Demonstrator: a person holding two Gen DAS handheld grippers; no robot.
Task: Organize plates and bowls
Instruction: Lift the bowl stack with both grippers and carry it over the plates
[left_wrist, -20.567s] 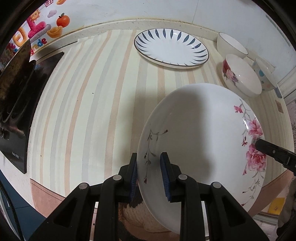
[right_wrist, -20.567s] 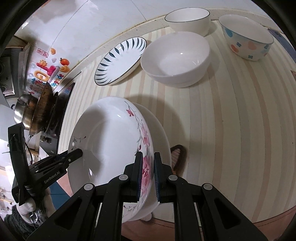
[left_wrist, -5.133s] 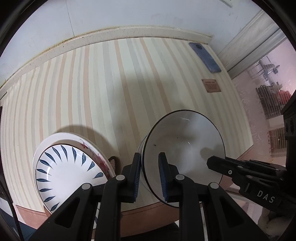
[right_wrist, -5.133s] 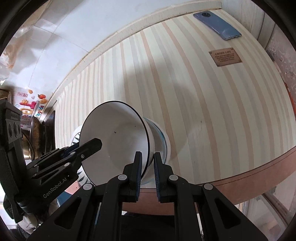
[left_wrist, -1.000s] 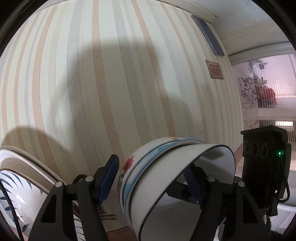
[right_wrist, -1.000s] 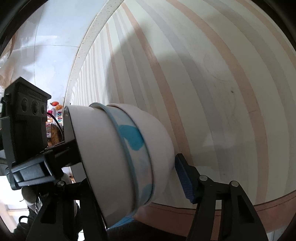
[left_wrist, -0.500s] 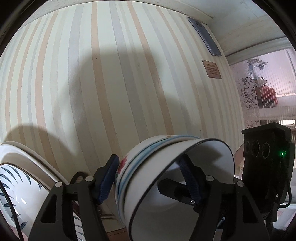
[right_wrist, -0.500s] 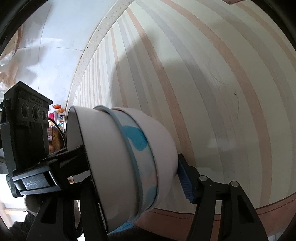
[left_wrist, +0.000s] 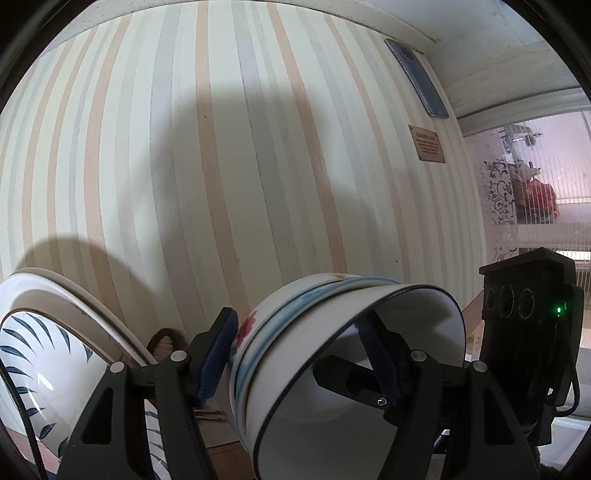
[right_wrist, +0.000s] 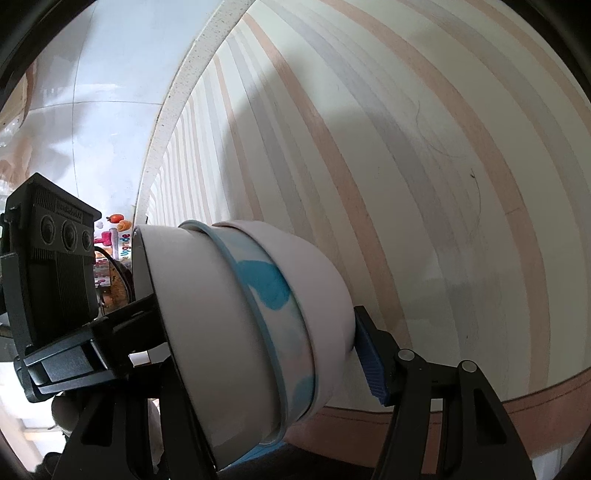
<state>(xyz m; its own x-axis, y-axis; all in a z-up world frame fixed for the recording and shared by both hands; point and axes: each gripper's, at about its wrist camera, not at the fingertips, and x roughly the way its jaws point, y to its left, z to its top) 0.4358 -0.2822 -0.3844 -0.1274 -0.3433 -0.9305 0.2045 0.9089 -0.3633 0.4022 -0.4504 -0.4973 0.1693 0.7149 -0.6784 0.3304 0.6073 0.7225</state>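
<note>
White nested bowls (left_wrist: 332, 369) sit clamped sideways between both spread tools, left tool (left_wrist: 295, 354) and right tool (right_wrist: 258, 354), just beside the plates (left_wrist: 55, 354) on the striped worktop (left_wrist: 221, 166).

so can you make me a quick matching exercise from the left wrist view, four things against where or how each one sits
Things:
1. bowl stack
2. leaf-pattern plate
3. phone
4. brown label

Places or states:
a. flat in the far corner, by the wall
b. tipped on its side
c. right side, nearer than the phone
d. bottom left of the view

Pairs: 1-b, 2-d, 3-a, 4-c
</note>
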